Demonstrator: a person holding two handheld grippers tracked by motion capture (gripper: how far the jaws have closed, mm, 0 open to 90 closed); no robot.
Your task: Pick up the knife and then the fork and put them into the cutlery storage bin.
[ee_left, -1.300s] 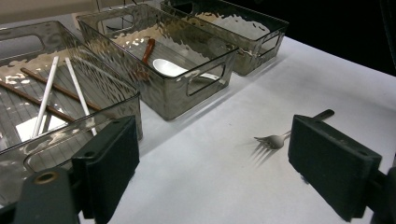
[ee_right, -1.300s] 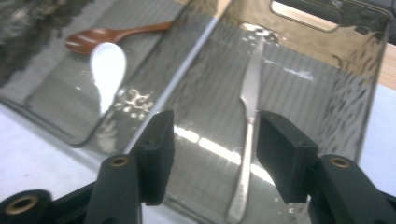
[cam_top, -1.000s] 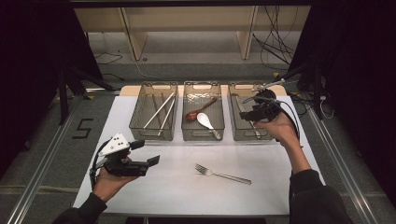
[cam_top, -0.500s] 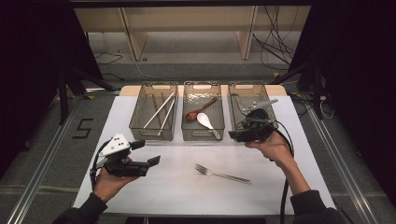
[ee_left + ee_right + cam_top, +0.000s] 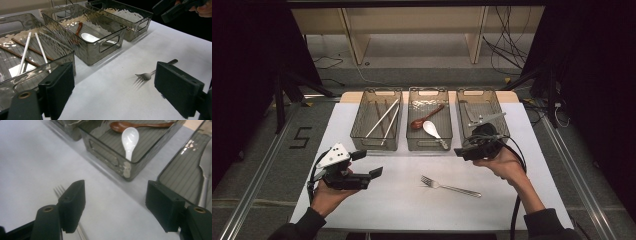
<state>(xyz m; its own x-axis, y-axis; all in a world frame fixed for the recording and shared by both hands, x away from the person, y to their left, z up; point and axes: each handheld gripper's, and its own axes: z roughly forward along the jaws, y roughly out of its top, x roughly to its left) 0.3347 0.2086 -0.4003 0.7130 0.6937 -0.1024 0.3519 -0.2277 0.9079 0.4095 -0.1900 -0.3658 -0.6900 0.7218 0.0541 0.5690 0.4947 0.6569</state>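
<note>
A metal fork (image 5: 451, 186) lies on the white table, tines pointing left, in front of three clear grey bins. My right gripper (image 5: 460, 151) hovers just in front of the right bin (image 5: 477, 92), pointing left, jaws open and empty. From the right gripper view, the right gripper (image 5: 117, 207) has the fork's tines (image 5: 58, 190) beside its left jaw. My left gripper (image 5: 368, 164) is held above the table's left front, open and empty. In the left gripper view the fork (image 5: 147, 75) lies ahead, by the right jaw of the left gripper (image 5: 118, 92).
The left bin (image 5: 374, 142) holds chopsticks (image 5: 382, 117). The middle bin (image 5: 428, 146) holds a brown spoon (image 5: 426, 117) and a white spoon (image 5: 432, 129). A metal utensil (image 5: 484, 119) lies in the right bin. A cable trails from each gripper.
My right hand has come back from over the right bin, toward the table's front and slightly left, lower now. The left hand has stayed put.
</note>
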